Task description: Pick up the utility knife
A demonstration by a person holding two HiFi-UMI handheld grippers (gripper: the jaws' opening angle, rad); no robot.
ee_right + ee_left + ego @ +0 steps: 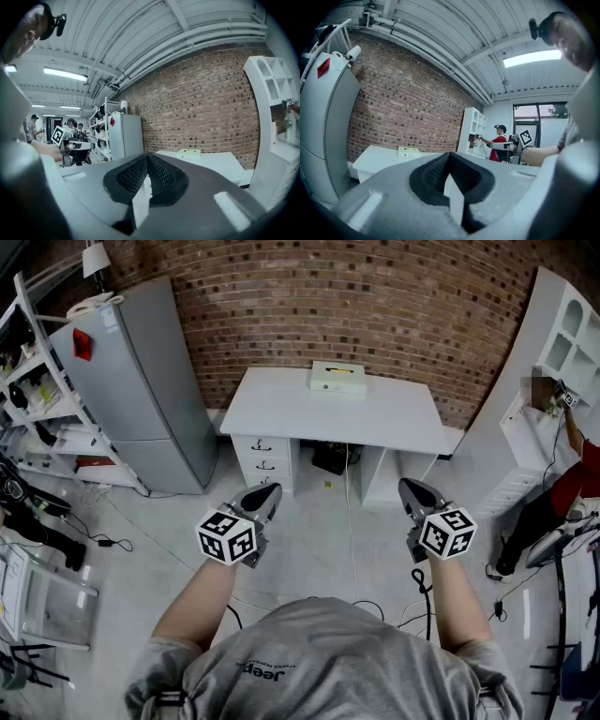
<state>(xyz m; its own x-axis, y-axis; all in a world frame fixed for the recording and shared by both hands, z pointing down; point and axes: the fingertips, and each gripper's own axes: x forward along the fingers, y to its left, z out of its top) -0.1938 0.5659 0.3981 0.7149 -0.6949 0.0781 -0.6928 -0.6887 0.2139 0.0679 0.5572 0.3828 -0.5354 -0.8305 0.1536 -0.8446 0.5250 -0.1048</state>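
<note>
The left gripper (267, 491) and right gripper (412, 488) are held short of the desk (281, 413), jaws closed together on nothing. The pale box (337, 377) on the desk is seen too small for detail.

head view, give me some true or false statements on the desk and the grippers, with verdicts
The left gripper and the right gripper are both shut and empty. True.
The white desk stands against the brick wall. True.
The grey cabinet stands right of the desk. False: it stands left of it.
The pale box lies on top of the grey cabinet. False: it sits on the desk, near its back edge.
</note>
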